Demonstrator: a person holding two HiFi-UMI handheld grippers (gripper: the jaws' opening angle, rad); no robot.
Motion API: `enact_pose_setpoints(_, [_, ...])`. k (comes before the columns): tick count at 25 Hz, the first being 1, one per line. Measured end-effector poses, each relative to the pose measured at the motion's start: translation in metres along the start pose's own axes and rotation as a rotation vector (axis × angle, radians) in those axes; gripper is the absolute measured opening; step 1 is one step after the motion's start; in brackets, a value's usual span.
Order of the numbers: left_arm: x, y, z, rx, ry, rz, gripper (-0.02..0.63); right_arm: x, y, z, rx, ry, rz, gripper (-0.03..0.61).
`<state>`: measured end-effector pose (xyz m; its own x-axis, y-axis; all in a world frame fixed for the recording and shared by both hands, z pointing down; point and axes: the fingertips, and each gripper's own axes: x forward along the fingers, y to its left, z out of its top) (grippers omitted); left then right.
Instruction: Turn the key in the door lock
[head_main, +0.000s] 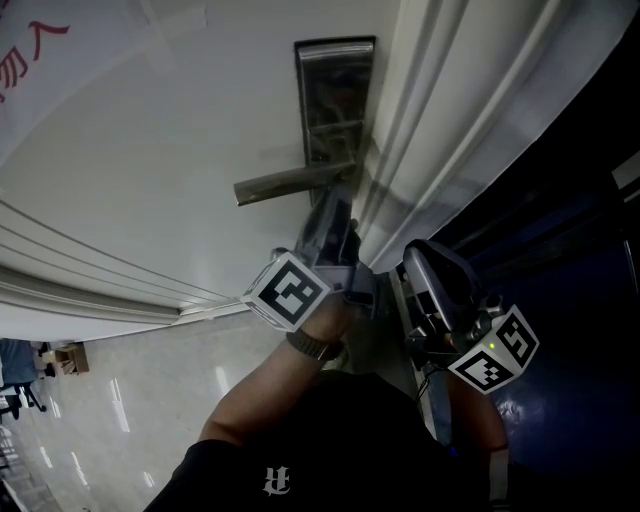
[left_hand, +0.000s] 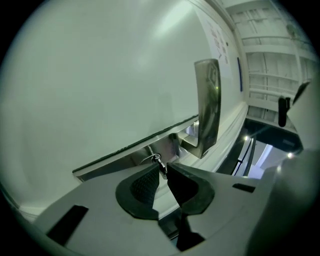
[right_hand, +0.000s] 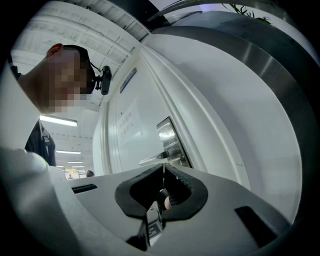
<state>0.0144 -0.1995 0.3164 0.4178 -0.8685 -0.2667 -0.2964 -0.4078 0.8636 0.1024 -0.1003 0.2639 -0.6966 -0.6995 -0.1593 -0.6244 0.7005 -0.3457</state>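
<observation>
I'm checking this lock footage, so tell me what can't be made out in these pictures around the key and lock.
Head view: key and keyhole, hidden behind the left tool.
Left gripper view: keyhole, covered by the key.
Right gripper view: key, hidden behind the right tool; door notice print, too small.

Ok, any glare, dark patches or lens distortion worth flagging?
Head view: dim, foreground nearly black, sheen on the lock plate. Left gripper view: fisheye, black corners, glare on the door handle; key small but sharp. Right gripper view: fisheye, bright ceiling lights at left.
</observation>
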Motion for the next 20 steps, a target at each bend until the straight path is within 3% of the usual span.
enact_pose_setpoints(8, [0.001,-0.006,-0.001,0.406,0.068,0.103,0.048,0.0,0.0,0.0,0.005,-0.005,0.005,0.017])
enact_pose_setpoints(20, [0.003,-0.015,-0.006,1.079,0.168,0.217,0.048,-0.002,-0.001,0.001,0.011,-0.016,0.011,0.017])
